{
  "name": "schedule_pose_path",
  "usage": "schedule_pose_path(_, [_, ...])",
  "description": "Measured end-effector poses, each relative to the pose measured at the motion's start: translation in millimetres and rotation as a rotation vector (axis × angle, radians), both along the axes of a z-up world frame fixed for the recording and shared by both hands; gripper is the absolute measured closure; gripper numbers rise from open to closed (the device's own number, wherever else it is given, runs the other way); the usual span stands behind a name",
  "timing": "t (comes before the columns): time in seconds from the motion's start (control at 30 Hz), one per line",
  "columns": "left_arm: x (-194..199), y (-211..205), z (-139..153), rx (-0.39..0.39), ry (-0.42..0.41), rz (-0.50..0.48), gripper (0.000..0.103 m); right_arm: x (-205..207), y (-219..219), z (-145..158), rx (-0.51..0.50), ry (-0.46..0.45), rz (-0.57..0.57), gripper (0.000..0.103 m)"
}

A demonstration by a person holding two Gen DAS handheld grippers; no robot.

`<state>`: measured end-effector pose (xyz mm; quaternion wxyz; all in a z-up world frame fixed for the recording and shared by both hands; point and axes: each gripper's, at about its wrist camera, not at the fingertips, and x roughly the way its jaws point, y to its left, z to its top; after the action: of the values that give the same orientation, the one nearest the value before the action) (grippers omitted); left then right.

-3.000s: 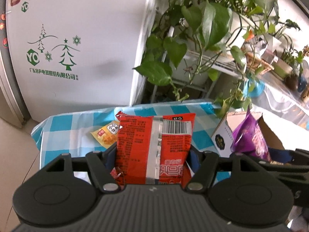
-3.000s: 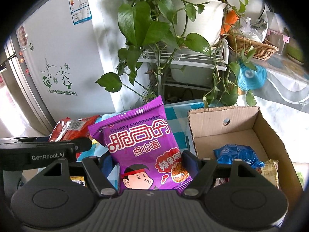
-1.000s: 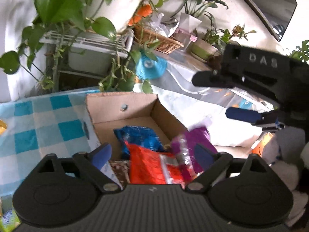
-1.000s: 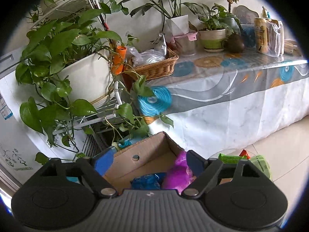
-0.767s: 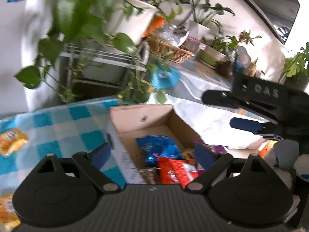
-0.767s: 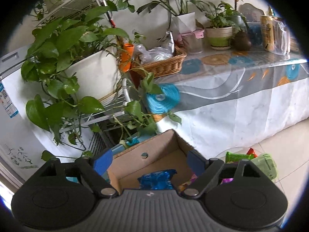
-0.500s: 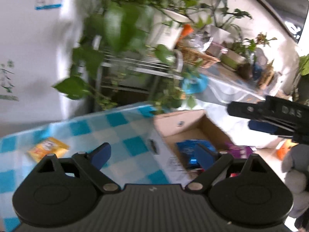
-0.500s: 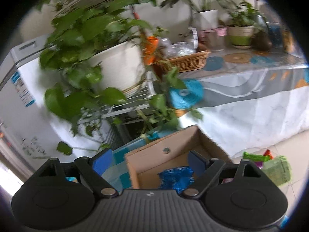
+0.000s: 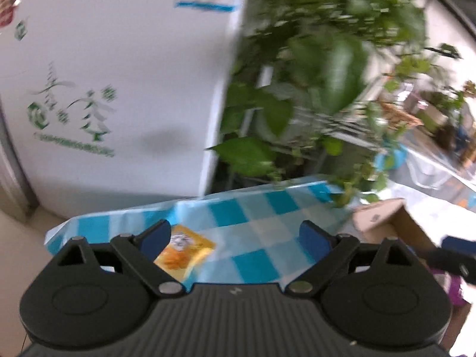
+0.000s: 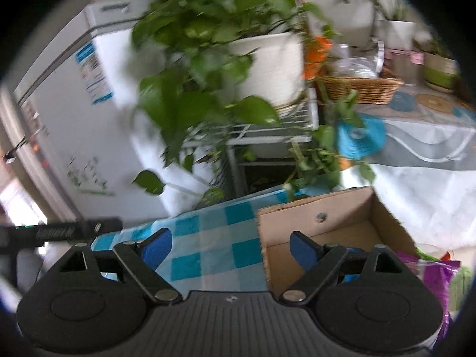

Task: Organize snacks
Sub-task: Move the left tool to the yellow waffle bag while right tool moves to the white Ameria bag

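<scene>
One yellow snack packet (image 9: 184,251) on the checked tablecloth (image 9: 253,232); one cardboard box (image 10: 333,226), one purple packet (image 10: 434,273) inside. Left gripper (image 9: 235,238), right gripper (image 10: 230,247): jaws wide, empty.

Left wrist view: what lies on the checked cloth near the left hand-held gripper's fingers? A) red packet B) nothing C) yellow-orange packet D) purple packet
C: a yellow-orange packet lies flat on the blue-and-white checked cloth, beside the finger on the picture's left of the open, empty left hand-held gripper.
</scene>
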<state>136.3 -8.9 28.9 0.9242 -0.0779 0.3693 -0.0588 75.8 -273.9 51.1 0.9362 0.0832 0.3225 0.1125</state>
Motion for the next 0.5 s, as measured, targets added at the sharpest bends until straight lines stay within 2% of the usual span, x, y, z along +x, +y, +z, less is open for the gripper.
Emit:
schedule_pose_path(0.17, [19.3, 14.3, -18.4, 0.008, 0.039, 0.026, 0.010, -1.8, 23.7, -8.5, -0.045, 0.014, 0.099, 0.012])
schedule_pose_path(0.27, [32.4, 16.7, -33.6, 0.043, 0.043, -0.005, 0.010, -4.6, 37.1, -15.0, -0.069, 0.025, 0.171, 0.012])
schedule_pose_path(0.5, [55.7, 25.9, -71.8, 0.046, 0.138, -0.093, 0.012, -12.6, 66.3, -39.1, -0.174, 0.095, 0.359, 0.012])
